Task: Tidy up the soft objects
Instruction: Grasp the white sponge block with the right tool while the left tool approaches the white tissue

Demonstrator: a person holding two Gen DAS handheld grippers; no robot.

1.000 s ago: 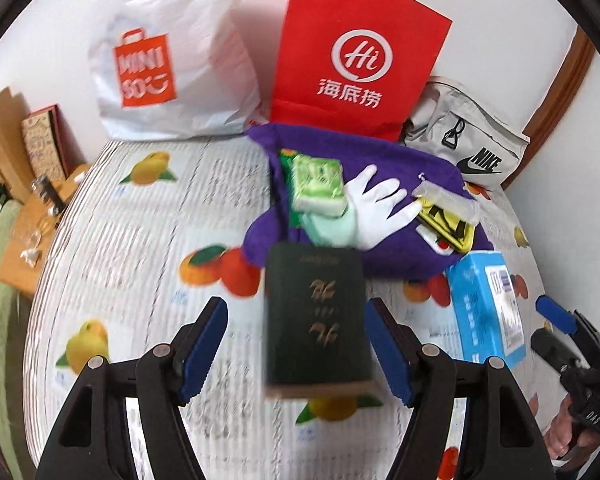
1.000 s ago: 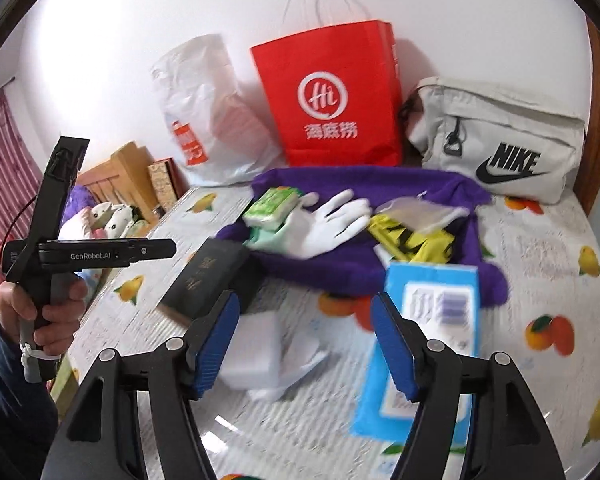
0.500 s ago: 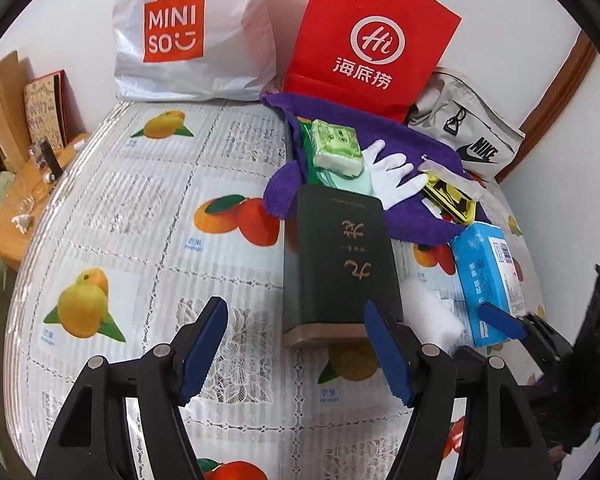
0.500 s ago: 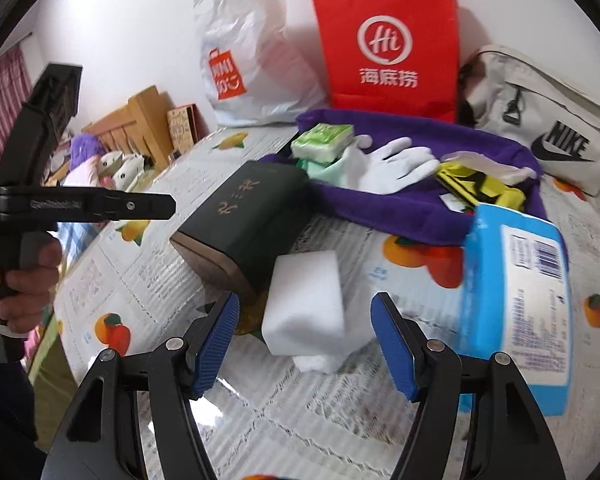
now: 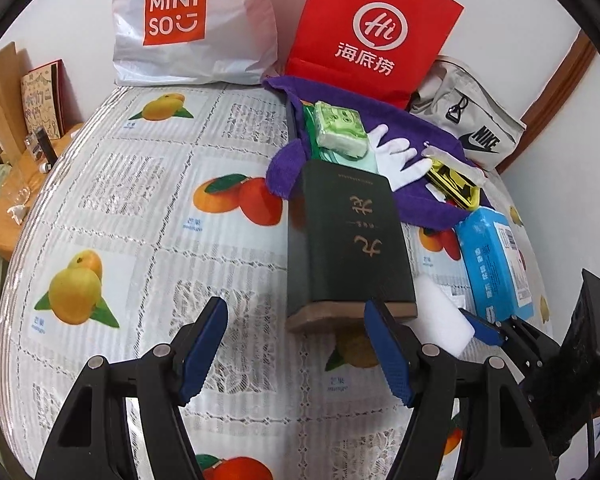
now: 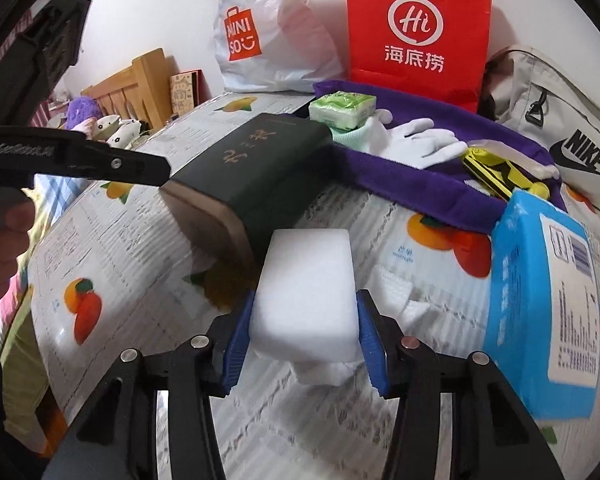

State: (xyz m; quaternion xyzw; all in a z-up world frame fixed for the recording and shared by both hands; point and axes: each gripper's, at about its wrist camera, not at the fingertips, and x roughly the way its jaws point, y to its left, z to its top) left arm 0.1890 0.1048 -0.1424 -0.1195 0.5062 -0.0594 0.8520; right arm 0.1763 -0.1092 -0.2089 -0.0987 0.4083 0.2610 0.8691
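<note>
- Nearest, the right gripper (image 6: 304,316) pinches a white rectangular foam sponge (image 6: 308,280) between its blue pads, on the fruit-print tablecloth (image 5: 140,200).
- The left gripper (image 5: 296,344) hangs spread wide, empty, the dark green hardcover book (image 5: 348,236) at its 12 o'clock.
- Farther, at 1 o'clock, the purple towel (image 6: 420,176) holds a green tissue pack (image 6: 342,110) and white glove (image 6: 420,140); sorting appears barely begun.

Left of the dark green book (image 5: 350,240), the fruit-print tablecloth (image 5: 140,208) lies bare from near edge to far. To the right things crowd: white sponge block (image 6: 306,292) just beside the book, blue wipes pack (image 6: 548,300) beyond it. The purple towel (image 5: 428,200) with its clutter fills the far right, backed by the red Haidilao bag (image 5: 372,36) and Miniso bag (image 5: 188,20).
</note>
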